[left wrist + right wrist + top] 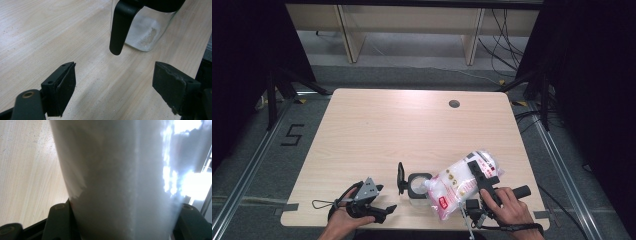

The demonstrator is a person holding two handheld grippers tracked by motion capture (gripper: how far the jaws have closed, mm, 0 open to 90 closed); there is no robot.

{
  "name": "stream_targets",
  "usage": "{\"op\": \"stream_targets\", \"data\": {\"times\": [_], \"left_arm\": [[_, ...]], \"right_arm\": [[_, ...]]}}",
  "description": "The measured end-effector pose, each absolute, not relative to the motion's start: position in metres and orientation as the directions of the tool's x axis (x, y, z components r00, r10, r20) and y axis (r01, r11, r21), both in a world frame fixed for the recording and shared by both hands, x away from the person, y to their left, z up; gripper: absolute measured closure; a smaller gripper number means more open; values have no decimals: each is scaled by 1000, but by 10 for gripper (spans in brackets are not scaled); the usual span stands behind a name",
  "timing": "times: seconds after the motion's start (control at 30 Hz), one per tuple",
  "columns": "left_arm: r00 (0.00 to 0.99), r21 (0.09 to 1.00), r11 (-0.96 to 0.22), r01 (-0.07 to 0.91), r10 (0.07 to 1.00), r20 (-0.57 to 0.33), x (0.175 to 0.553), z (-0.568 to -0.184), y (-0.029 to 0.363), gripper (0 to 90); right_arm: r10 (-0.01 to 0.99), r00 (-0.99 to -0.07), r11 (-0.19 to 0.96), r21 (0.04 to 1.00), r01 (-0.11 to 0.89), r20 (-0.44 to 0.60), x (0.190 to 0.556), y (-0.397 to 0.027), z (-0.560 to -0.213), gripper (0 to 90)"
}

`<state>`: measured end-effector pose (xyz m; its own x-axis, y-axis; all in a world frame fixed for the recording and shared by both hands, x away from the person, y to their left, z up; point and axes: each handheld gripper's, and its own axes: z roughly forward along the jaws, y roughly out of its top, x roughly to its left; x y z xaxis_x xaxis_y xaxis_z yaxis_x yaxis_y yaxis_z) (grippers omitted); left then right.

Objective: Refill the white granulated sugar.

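On pale wooden table point(377, 130), glass jar point(418, 186), white bag point(460, 182).

Our left gripper point(384, 210) rests low at the near edge, left hand point(343, 220) wrapped behind it, jaws spread wide with nothing between them. Our right gripper point(474, 172) lies angled away from us, right hand point(507, 202) on its handle, jaws clamped.

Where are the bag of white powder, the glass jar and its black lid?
bag of white powder point(459, 186), high view, middle of the bag.
glass jar point(146, 32), left gripper view, clear side wall.
black lid point(401, 176), high view, flipped-up flap.
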<state>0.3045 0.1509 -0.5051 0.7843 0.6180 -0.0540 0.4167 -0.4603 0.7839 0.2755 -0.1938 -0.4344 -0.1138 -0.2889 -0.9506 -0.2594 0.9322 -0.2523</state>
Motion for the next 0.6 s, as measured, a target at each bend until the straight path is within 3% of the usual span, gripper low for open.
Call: {"op": "stream_targets", "data": {"times": [0.2, 0.6], "left_arm": [[789, 778, -467, 420, 612, -59, 305, -504, 151, 185], [787, 785, -459, 415, 614, -57, 304, -505, 150, 185]], "right_arm": [[-249, -127, 945, -212, -249, -960, 274, -194, -437, 431], [-275, -107, 936, -240, -259, -955, 274, -195, -435, 430]]}}
